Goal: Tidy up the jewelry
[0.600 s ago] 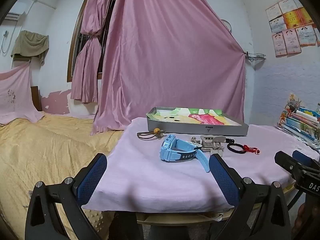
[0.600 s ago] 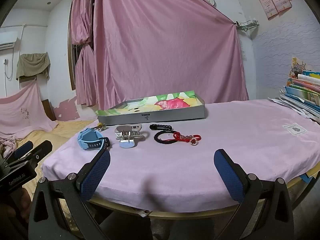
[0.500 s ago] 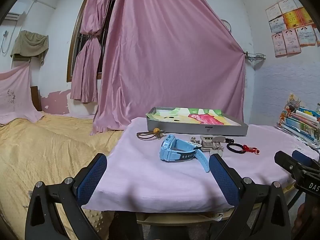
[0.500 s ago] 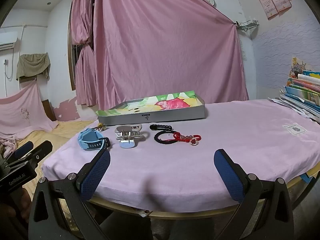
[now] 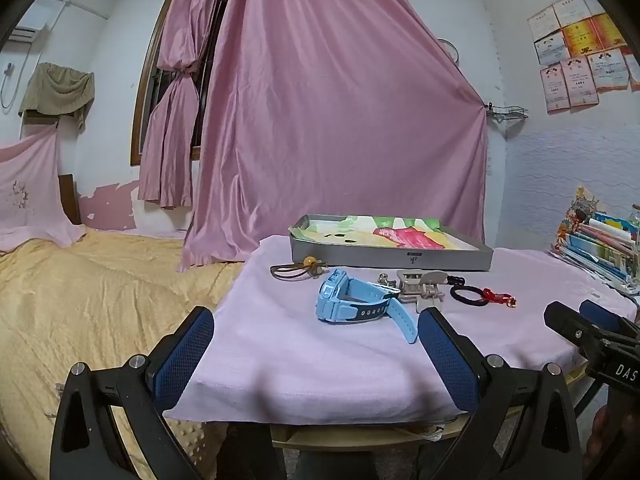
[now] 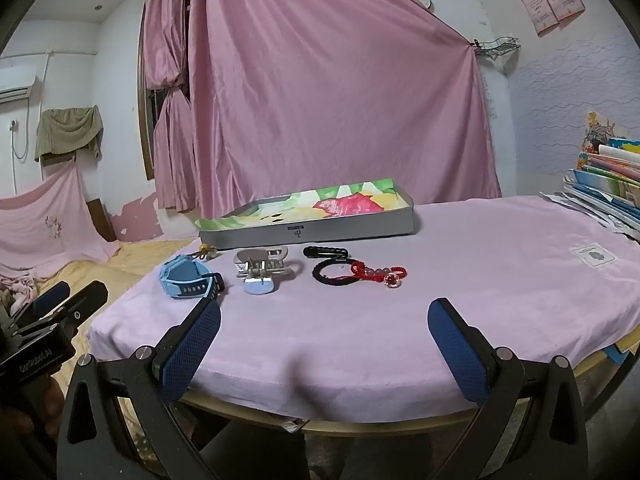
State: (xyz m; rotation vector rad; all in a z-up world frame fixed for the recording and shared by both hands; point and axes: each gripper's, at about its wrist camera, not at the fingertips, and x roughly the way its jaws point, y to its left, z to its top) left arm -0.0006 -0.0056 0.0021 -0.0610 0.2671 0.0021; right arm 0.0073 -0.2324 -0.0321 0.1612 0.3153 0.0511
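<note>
Left gripper [image 5: 316,344] spread wide at the near edge of the table, holding nothing, blue pads [image 5: 182,354] clear of everything. Right gripper [image 6: 324,340] likewise wide open and empty, short of the pink cloth [image 6: 460,272] covering the table.

Laid out in a row across the cloth, in front of a shallow grey tray [image 6: 308,234] lined with bright flowered paper:
- light blue watch [image 5: 352,304] nearest the left gripper, strap curling toward the right-hand pad.
- beige hair claw clip [image 6: 262,266] just beside the watch, over a small pale blue piece, possibly a second clip; hard to tell.
- black hair tie [image 6: 328,274] touching a red beaded bracelet [image 6: 378,274] with a clear stone.
- short black stick-like piece [image 6: 324,252] just behind the tie, near the tray wall.
- brown cord with an amber bead [image 5: 298,268] at the far left end, close to the tray's corner.

Tray holding none of the jewelry. Stack of books [image 6: 608,196] at the right edge of the table; pink curtain [image 5: 340,120] behind; yellow bedspread [image 5: 80,300] to the left.
</note>
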